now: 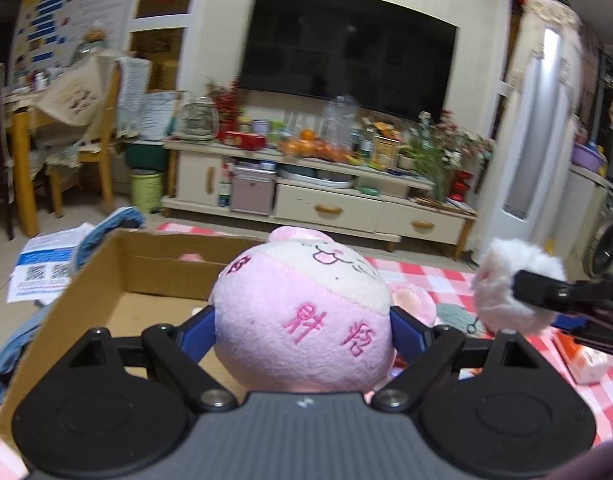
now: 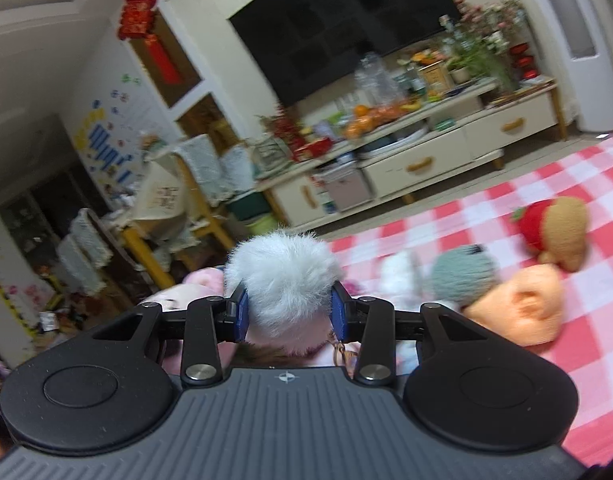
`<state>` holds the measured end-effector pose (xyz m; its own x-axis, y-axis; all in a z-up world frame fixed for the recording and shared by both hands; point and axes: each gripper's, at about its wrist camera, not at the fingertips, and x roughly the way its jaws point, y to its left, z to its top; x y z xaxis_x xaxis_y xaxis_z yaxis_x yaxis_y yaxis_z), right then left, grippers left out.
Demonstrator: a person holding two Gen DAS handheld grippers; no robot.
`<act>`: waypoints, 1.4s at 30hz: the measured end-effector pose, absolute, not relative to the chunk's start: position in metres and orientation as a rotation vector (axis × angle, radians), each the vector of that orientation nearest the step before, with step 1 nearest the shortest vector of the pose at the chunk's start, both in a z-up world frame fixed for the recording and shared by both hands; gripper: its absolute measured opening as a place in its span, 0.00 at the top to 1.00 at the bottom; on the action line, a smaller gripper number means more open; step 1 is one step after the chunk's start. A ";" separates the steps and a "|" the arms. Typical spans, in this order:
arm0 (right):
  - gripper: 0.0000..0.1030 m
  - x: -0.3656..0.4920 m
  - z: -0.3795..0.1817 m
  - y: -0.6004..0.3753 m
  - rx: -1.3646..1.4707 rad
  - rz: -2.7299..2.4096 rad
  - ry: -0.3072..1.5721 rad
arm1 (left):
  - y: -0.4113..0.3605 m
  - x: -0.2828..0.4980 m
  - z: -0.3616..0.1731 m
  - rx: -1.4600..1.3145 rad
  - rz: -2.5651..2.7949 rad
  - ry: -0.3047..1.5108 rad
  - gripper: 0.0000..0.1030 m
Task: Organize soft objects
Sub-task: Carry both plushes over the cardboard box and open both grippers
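My left gripper (image 1: 302, 326) is shut on a round pink plush toy (image 1: 302, 312) with a cartoon face and pink embroidered characters, held above the near edge of an open cardboard box (image 1: 118, 276). My right gripper (image 2: 288, 312) is shut on a white fluffy pompom (image 2: 284, 280); the pompom also shows in the left wrist view (image 1: 506, 284), to the right of the pink toy. On the red-checked cloth (image 2: 506, 200) lie a grey-green pompom (image 2: 462, 276), an orange plush (image 2: 518, 304) and a brown and red plush (image 2: 558, 232).
A small pink item (image 1: 190, 257) lies inside the box at the back. Blue fabric (image 1: 106, 226) and printed papers (image 1: 46, 268) lie left of the box. An orange and white pack (image 1: 582, 356) sits on the cloth at right. A TV cabinet (image 1: 326, 200) stands beyond.
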<state>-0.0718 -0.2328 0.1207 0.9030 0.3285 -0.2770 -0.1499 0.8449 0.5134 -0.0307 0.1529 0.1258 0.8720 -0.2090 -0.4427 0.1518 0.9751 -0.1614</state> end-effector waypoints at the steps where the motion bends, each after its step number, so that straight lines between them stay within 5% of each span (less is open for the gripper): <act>1: 0.53 -0.067 0.121 -0.228 0.515 0.284 0.371 | 0.159 -0.029 0.125 -0.132 -0.170 0.477 0.14; 26: 0.45 0.015 0.070 -0.098 0.522 0.541 0.590 | 0.248 -0.007 0.090 -0.243 0.174 0.643 0.14; 30: 0.20 0.005 0.074 -0.100 0.502 0.521 0.573 | 0.244 -0.014 0.096 -0.231 0.174 0.594 0.13; 33: 0.19 -0.006 0.084 -0.111 0.460 0.484 0.529 | 0.240 -0.016 0.099 -0.250 0.140 0.568 0.11; 37: 0.03 -0.015 0.084 -0.128 0.438 0.428 0.477 | 0.230 -0.022 0.102 -0.277 0.066 0.498 0.05; 42: 0.02 -0.025 0.083 -0.143 0.340 0.283 0.411 | 0.206 -0.025 0.100 -0.263 0.009 0.433 0.02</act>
